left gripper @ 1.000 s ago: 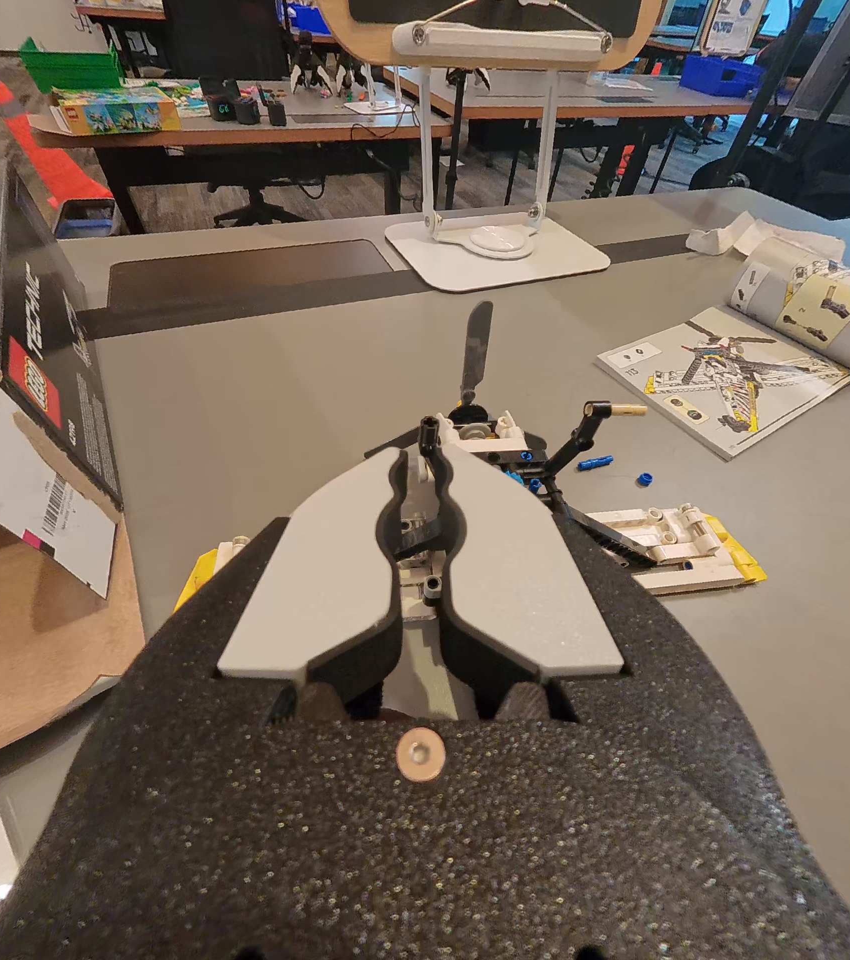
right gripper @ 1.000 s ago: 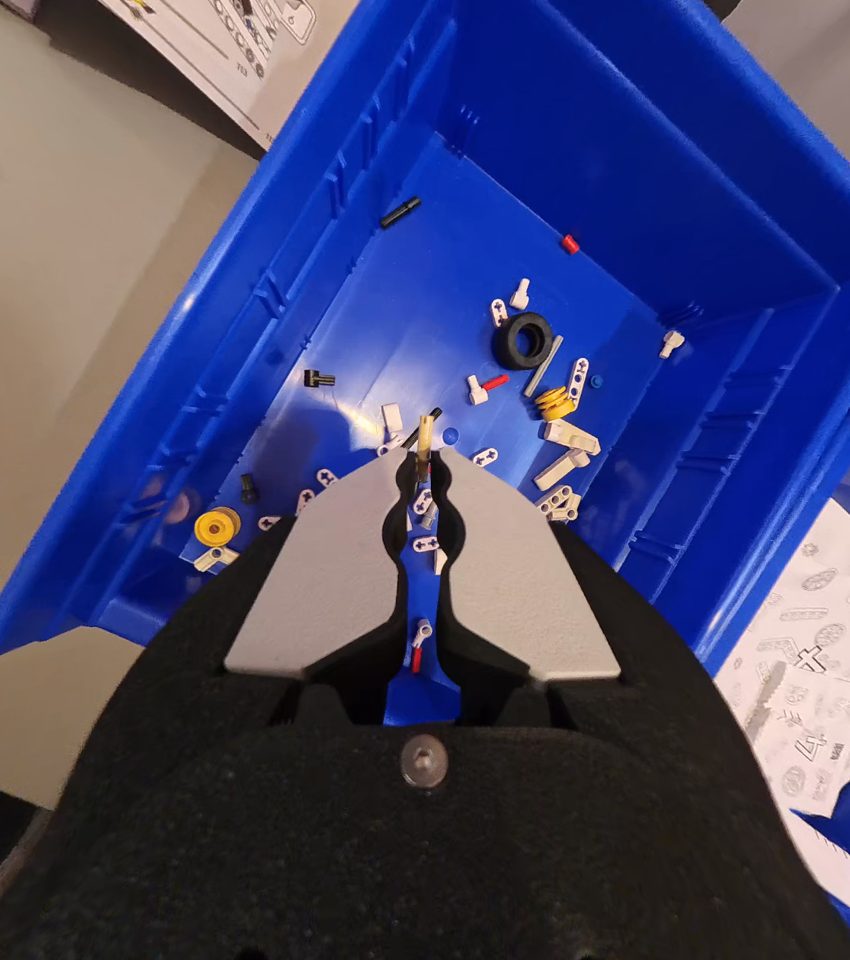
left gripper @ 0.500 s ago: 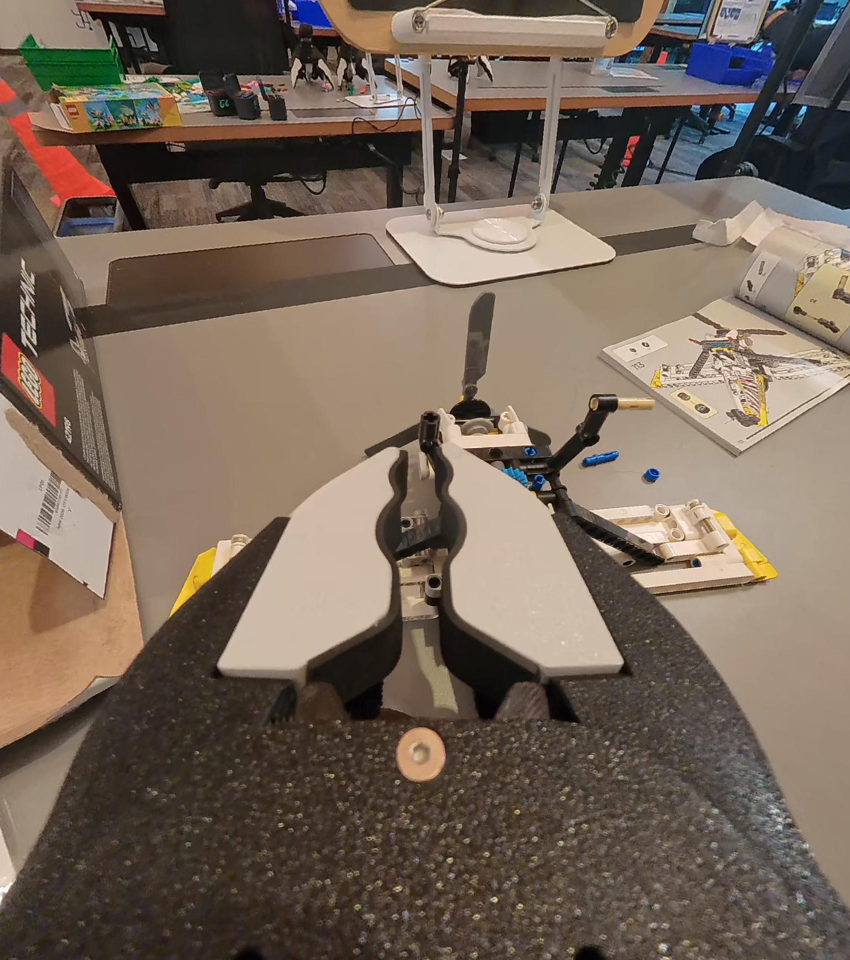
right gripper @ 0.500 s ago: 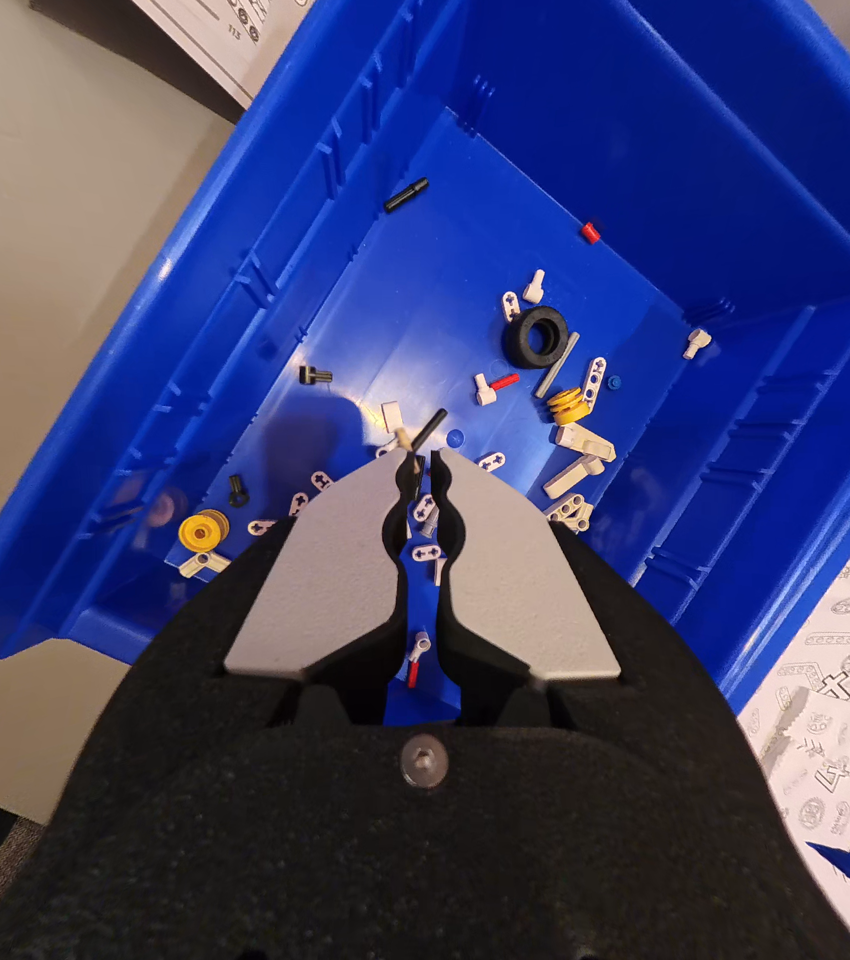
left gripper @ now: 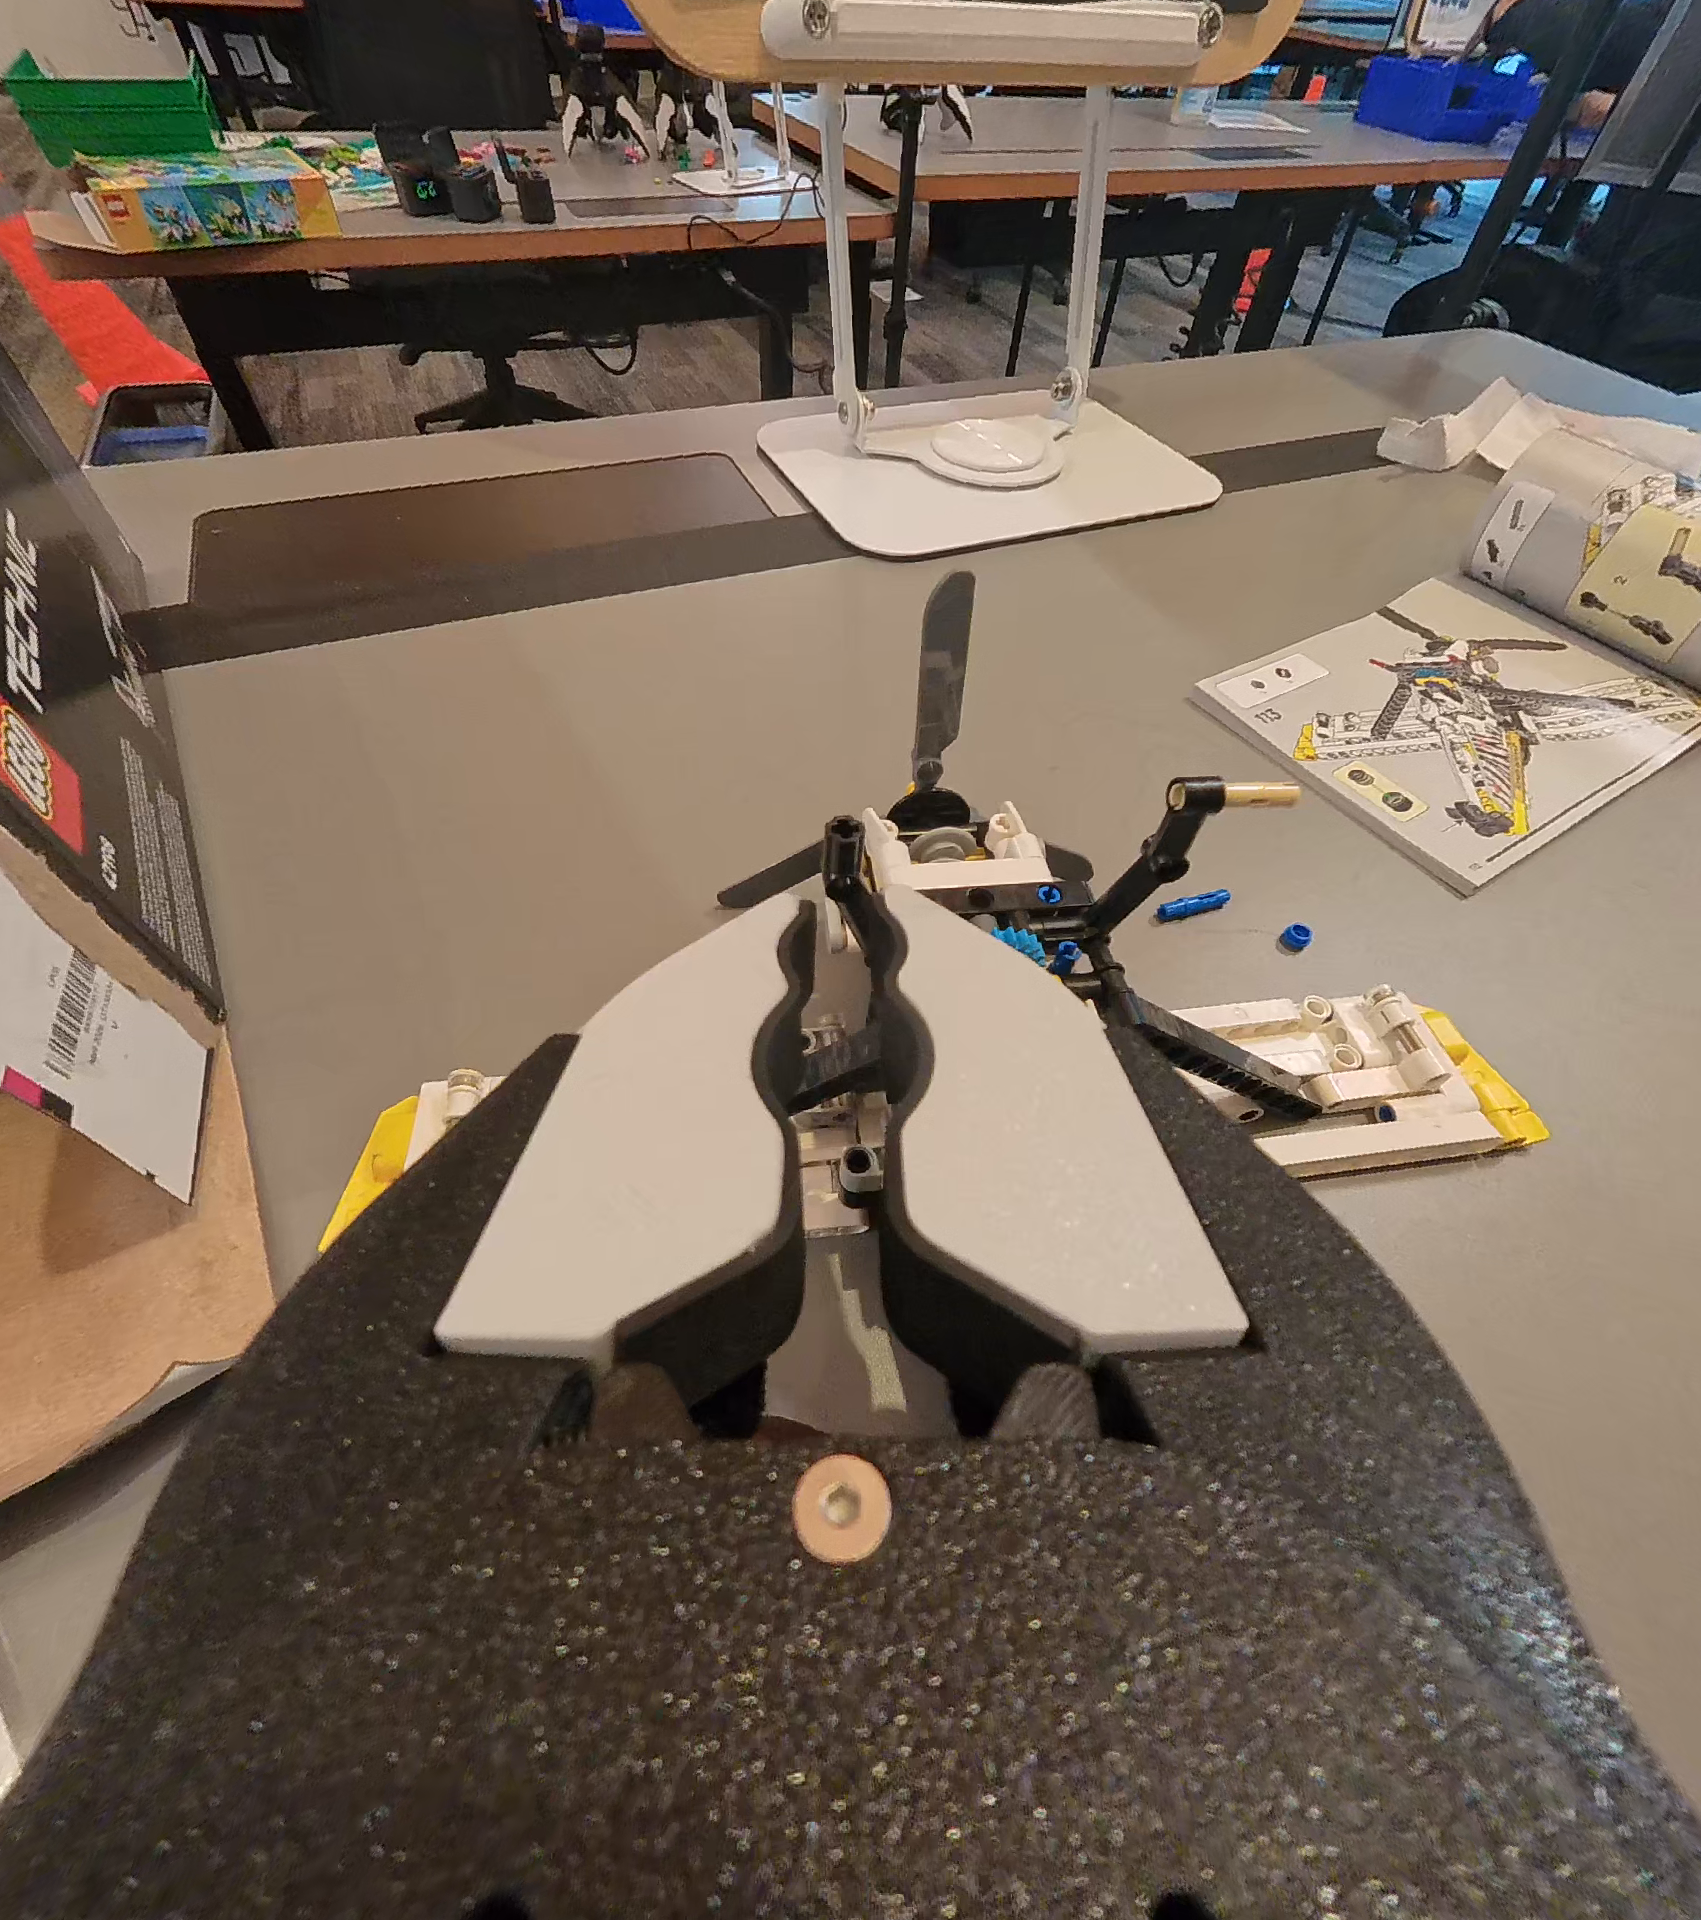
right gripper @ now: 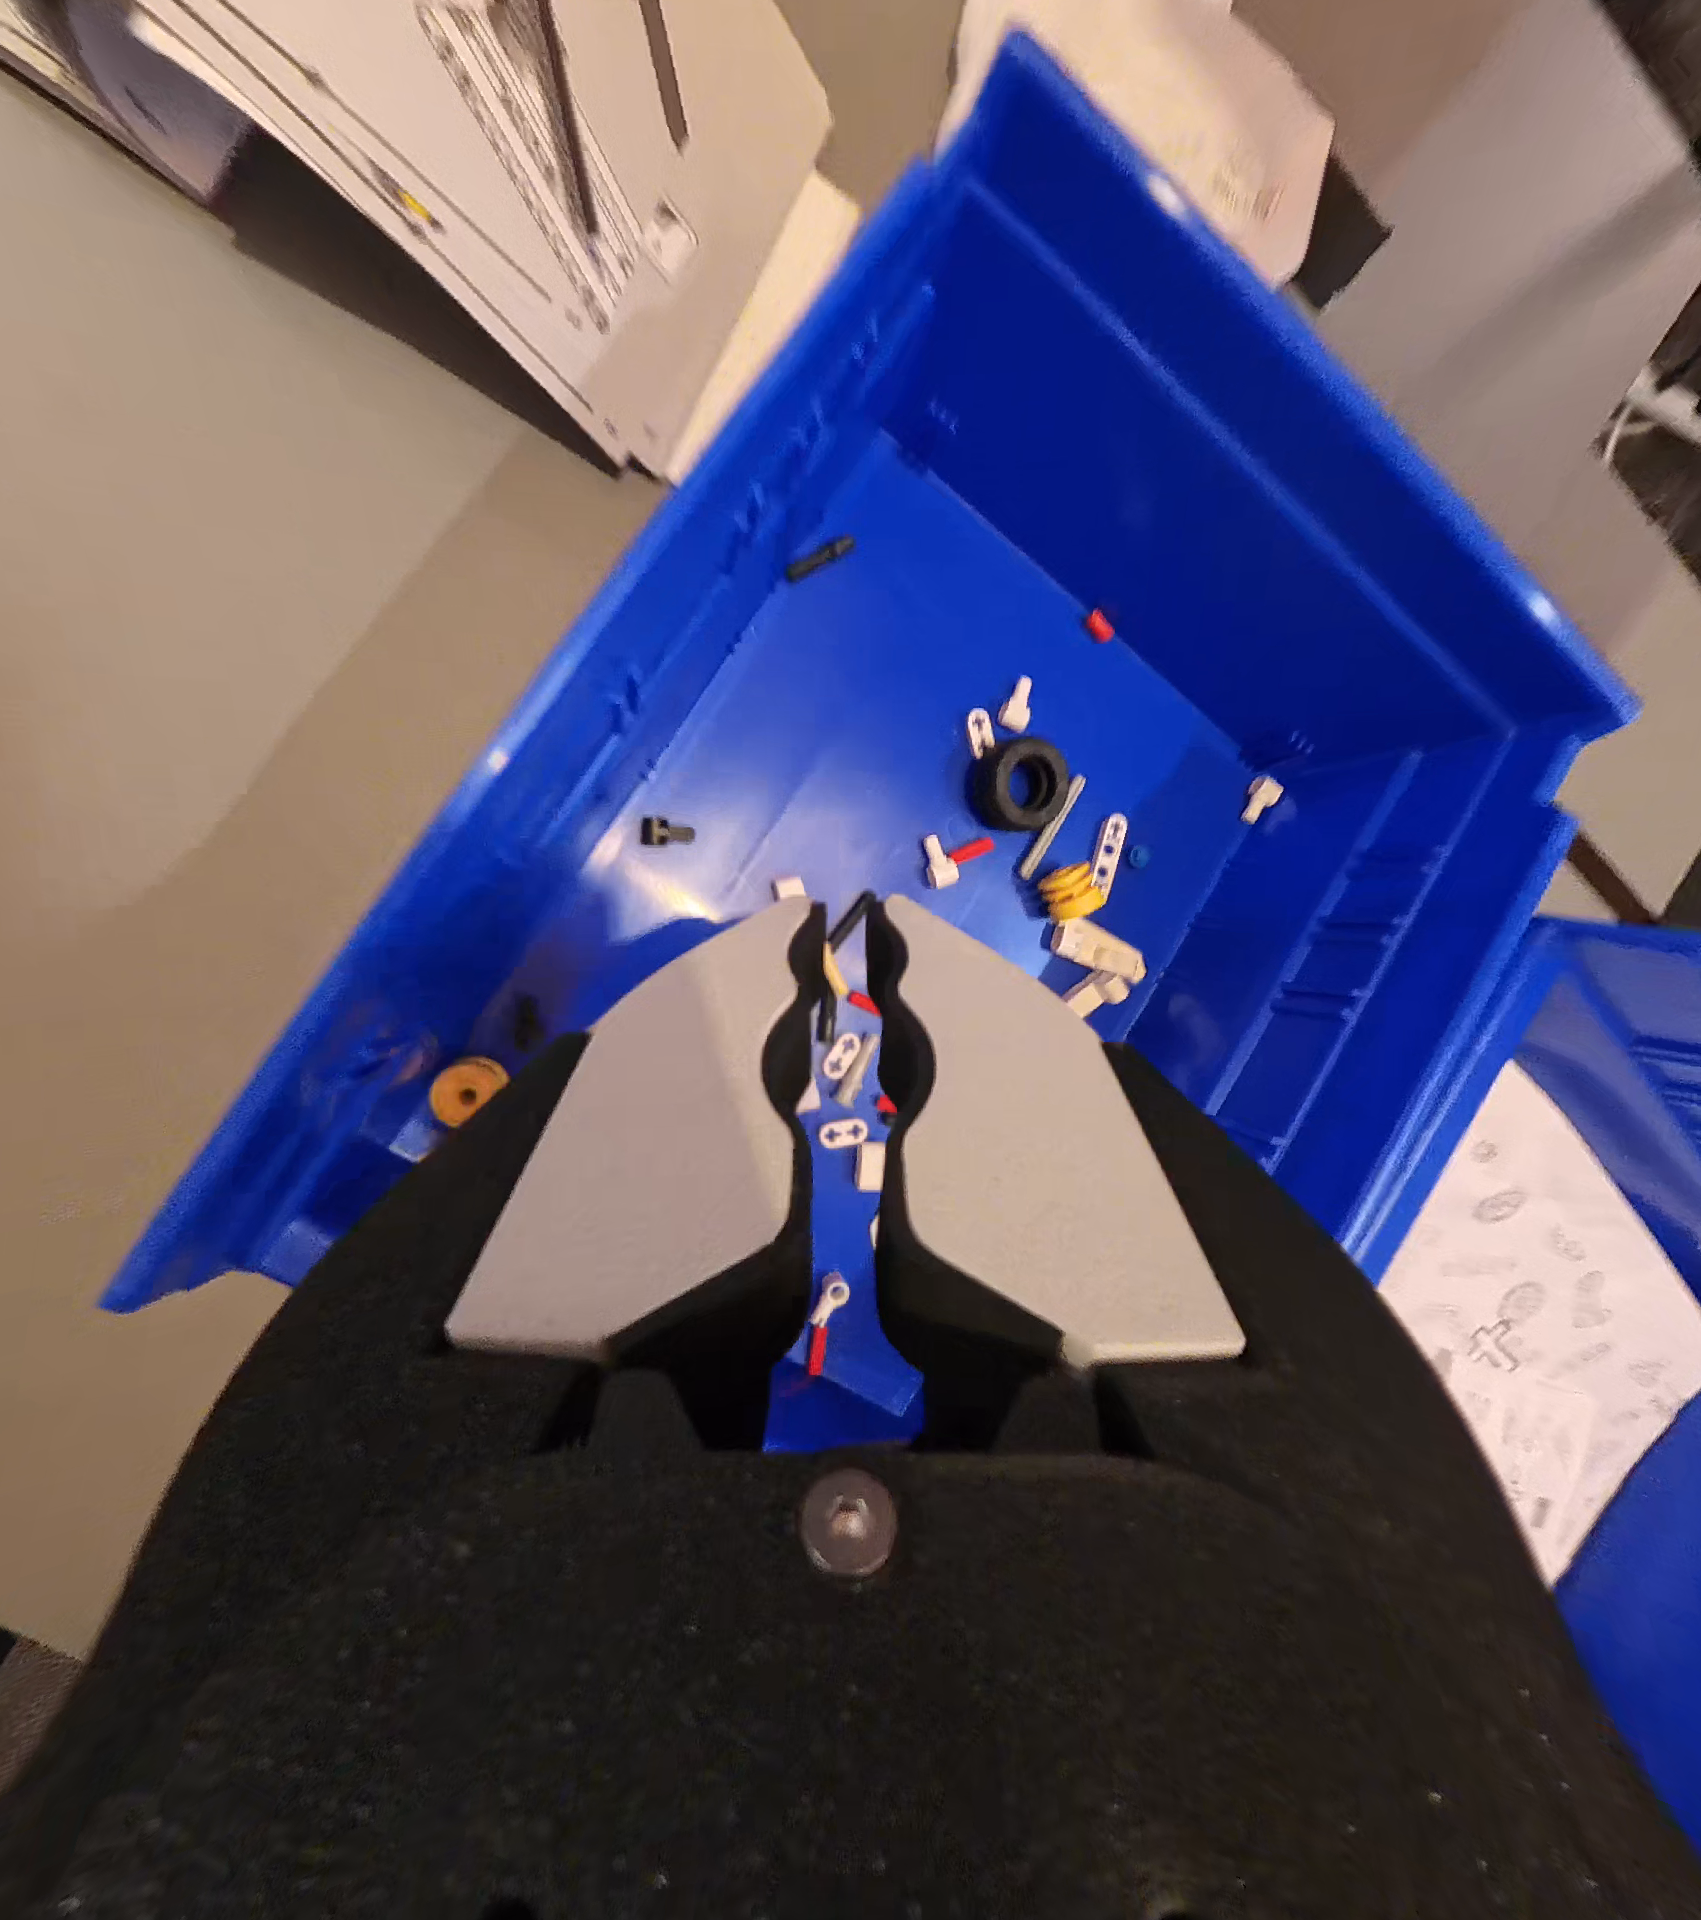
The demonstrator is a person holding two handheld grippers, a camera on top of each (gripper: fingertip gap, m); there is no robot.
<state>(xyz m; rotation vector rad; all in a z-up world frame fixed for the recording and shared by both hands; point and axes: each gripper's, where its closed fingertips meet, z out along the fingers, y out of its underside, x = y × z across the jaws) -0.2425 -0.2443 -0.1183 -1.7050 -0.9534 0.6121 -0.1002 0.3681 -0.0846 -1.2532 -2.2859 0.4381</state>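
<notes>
The left hand-held gripper (left gripper: 851,914) is clamped on a black beam (left gripper: 858,883) of a partly built brick model (left gripper: 981,862), whose top end sticks up just past the fingertips; both pads press its sides. The model rests on the grey worktop (left gripper: 513,779), with a dark rotor blade (left gripper: 941,675) rising beyond the beam and a black crank arm with a tan pin (left gripper: 1230,798) to the right of it. A loose blue pin (left gripper: 1192,906) and a small blue ring (left gripper: 1295,936) lie just right of the model, an open instruction booklet (left gripper: 1511,727) farther right, and a black cardboard box (left gripper: 35,748) well to its left. The right hand-held gripper (right gripper: 846,914) hangs over a blue bin (right gripper: 1241,416), its jaws slightly apart; a thin black axle (right gripper: 851,916) shows between the tips, but whether the pads press on it cannot be told. Inside the bin, beyond the fingertips, lie a black tyre (right gripper: 1028,781), a yellow pulley (right gripper: 1074,889) and small white connectors (right gripper: 1095,951).
</notes>
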